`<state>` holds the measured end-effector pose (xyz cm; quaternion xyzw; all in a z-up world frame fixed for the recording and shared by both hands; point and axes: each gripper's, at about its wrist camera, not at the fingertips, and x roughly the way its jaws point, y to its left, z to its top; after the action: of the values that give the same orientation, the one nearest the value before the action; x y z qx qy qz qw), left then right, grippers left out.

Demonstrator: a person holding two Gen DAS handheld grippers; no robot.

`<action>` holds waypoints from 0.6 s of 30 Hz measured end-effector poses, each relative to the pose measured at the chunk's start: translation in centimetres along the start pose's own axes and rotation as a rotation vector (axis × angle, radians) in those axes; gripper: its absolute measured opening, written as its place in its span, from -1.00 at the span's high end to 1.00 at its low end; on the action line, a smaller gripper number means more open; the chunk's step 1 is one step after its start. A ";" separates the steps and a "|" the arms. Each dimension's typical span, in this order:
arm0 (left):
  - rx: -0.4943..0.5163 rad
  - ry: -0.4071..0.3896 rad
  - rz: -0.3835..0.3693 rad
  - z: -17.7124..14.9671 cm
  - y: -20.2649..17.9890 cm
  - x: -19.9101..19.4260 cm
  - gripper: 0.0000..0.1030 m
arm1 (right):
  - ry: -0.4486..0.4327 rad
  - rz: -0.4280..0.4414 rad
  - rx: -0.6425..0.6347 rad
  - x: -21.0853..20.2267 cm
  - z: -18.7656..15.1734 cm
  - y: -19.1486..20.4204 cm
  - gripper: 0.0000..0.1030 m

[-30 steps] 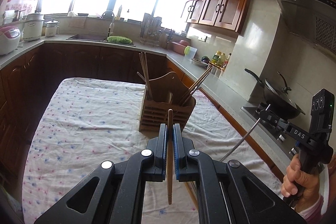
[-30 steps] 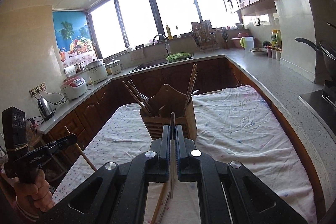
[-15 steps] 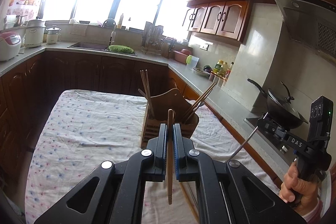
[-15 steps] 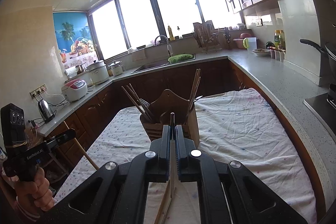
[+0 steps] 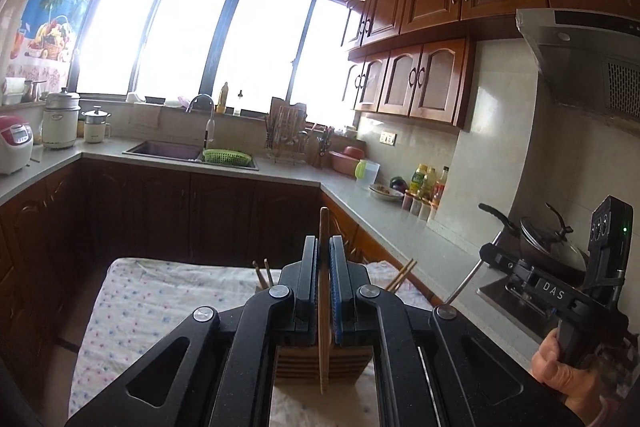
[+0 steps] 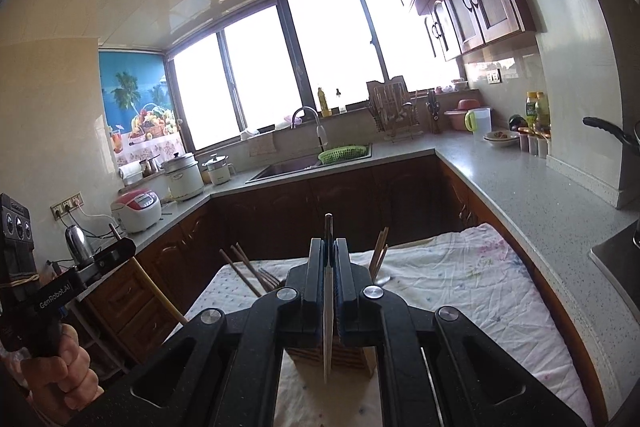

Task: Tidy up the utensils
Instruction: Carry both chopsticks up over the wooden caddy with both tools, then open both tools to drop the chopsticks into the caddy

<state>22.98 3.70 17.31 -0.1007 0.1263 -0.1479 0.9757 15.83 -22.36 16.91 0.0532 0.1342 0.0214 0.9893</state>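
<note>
Since 1 second ago both grippers have risen and closed in over the wooden holder (image 5: 320,367), which now sits low in each view, mostly hidden behind the fingers, where before it stood clear ahead on the cloth.

Nearest, the left gripper (image 5: 323,265) is clamped on a wooden chopstick (image 5: 323,307), held upright with its lower tip hanging in front of the holder's slatted side. The right gripper (image 6: 329,267) is likewise closed on a thin metal utensil (image 6: 328,307), also upright; whether it is a metal chopstick or a knife I cannot tell.

The holder stands on the flowered tablecloth (image 6: 460,279), toward the near edge of the table. More chopsticks (image 6: 244,267) and a fork (image 6: 270,279) already lean out of its compartments.

The step in hand looks like dropping both pieces into the holder. To do it well, each tip should be brought over an open slot before release, kept vertical, and lowered until the tip is inside, since the openings are hidden from both cameras. The 2 grippers should stay apart to avoid knocking the leaning chopsticks.

Beyond, the worktop (image 6: 520,183) carries a sink (image 6: 288,167) and green basket (image 6: 344,154).
</note>
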 end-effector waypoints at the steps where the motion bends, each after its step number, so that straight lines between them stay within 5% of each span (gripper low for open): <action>1: -0.001 -0.007 0.004 0.4 0.0 0.7 0.93 | -0.012 -0.002 0.002 0.5 0.5 -0.1 0.91; 9: -0.045 -0.033 0.039 -0.4 1.2 7.3 0.93 | -0.069 -0.036 0.004 4.3 2.9 -0.8 0.91; 18: -0.096 0.024 0.078 -5.3 2.2 12.6 0.93 | -0.058 -0.074 -0.007 7.2 -0.5 -1.9 0.91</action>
<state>33.74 0.97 9.01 -0.1403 0.1489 -0.1047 0.9732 22.70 -23.82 14.34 0.0455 0.1074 -0.0161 0.9930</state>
